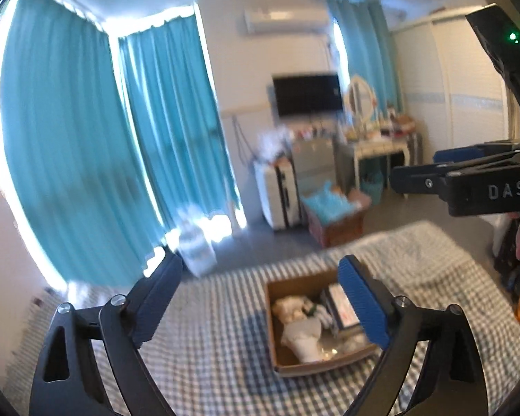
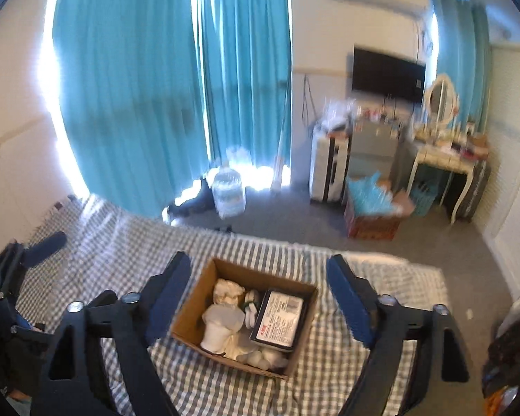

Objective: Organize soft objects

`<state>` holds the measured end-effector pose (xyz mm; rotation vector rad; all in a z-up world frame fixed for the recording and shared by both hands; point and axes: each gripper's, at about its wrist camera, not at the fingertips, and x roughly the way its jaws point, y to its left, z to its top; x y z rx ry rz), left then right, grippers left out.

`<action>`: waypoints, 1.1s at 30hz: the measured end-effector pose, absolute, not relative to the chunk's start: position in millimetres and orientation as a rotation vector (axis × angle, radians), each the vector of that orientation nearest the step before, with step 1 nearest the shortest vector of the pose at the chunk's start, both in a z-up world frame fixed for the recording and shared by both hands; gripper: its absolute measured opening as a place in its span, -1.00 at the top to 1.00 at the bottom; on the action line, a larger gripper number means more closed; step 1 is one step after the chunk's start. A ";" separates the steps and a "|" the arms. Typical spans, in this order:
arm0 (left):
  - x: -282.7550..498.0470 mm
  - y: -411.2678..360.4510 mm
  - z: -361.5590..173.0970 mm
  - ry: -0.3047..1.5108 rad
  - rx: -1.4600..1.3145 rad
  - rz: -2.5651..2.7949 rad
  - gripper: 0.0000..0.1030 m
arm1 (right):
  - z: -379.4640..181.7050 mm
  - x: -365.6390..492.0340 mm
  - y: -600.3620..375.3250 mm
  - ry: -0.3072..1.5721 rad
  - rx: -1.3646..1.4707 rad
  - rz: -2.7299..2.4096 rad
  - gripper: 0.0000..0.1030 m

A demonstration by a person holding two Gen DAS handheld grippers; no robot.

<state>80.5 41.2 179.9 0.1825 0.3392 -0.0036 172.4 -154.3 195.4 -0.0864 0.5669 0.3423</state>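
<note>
An open cardboard box [image 2: 190, 315] sits on the checked bed cover [image 2: 364, 381]. It holds cream soft items [image 2: 222, 326] and a dark flat packet with a label [image 2: 279, 319]. The box also shows in the left wrist view [image 1: 277, 350], with the soft items [image 1: 301, 332] inside. My left gripper [image 1: 260, 301] is open and empty, held above the bed to the left of the box. My right gripper [image 2: 256, 301] is open and empty, held above the box. The right gripper also appears at the right edge of the left wrist view [image 1: 416, 173].
Teal curtains [image 2: 156, 86] cover the windows beyond the bed. On the floor past the bed stand a white suitcase [image 2: 326, 170], a box of teal cloth [image 2: 374, 208] and a white dressing table [image 2: 443, 159]. A television [image 2: 386, 72] hangs on the wall.
</note>
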 end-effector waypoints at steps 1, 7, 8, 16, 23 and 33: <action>66.2 43.3 189.6 0.315 0.182 -0.008 -0.88 | 211.7 155.3 -155.7 0.536 -0.100 0.347 -0.68; -7.6 51.7 218.7 0.211 0.159 0.004 -1.00 | 267.9 56.5 -154.0 0.361 -0.123 0.348 -1.00; -18.0 57.6 218.6 0.209 0.143 0.015 -1.00 | 271.2 41.3 -153.2 0.346 -0.117 0.358 -1.00; -50.8 86.7 182.1 0.202 0.058 0.060 -1.00 | 239.0 -25.7 -167.0 0.275 0.026 0.357 -1.00; -29.1 88.5 108.6 0.255 0.023 0.058 -1.00 | 173.1 -34.4 -161.4 0.202 0.017 0.231 -1.00; -11.4 91.4 34.8 0.330 0.048 0.078 -1.00 | 40.2 10.8 -149.9 0.336 -0.013 0.184 -1.00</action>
